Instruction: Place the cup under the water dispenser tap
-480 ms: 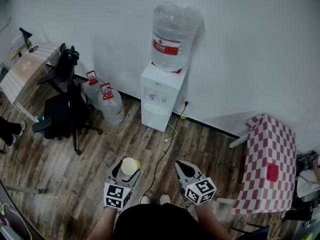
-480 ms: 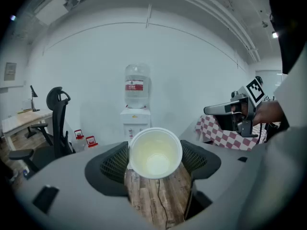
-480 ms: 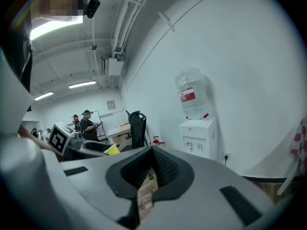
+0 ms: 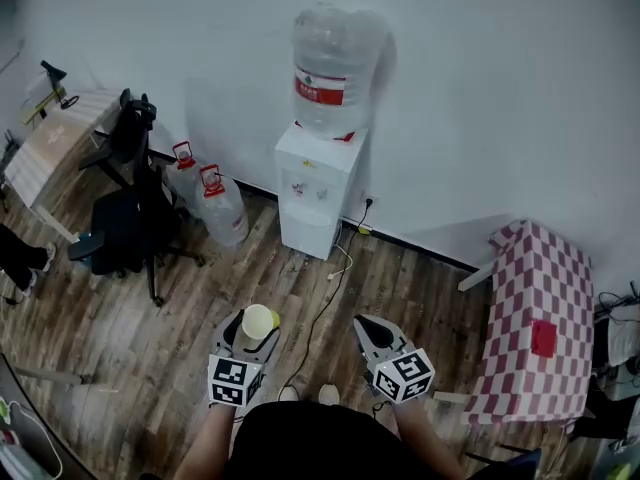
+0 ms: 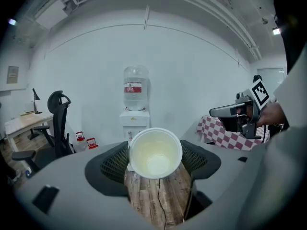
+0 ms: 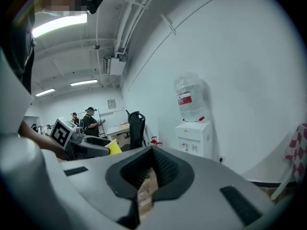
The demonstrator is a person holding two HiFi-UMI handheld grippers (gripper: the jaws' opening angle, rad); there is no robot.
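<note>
A pale yellow paper cup sits upright between the jaws of my left gripper, which is shut on its sides. In the left gripper view the cup's open mouth faces the camera and its inside is empty. The white water dispenser with a big clear bottle on top stands against the wall, well ahead across the wooden floor. It shows small behind the cup. My right gripper hovers beside the left one, jaws together with nothing between them. The dispenser lies ahead to its right.
Two spare water jugs stand on the floor left of the dispenser, next to a black office chair and a desk. A red checked table is at the right. A cable runs across the floor. People stand far off.
The head view has slid slightly, so the dispenser sits a little further left. Both grippers and the held cup keep their places.
</note>
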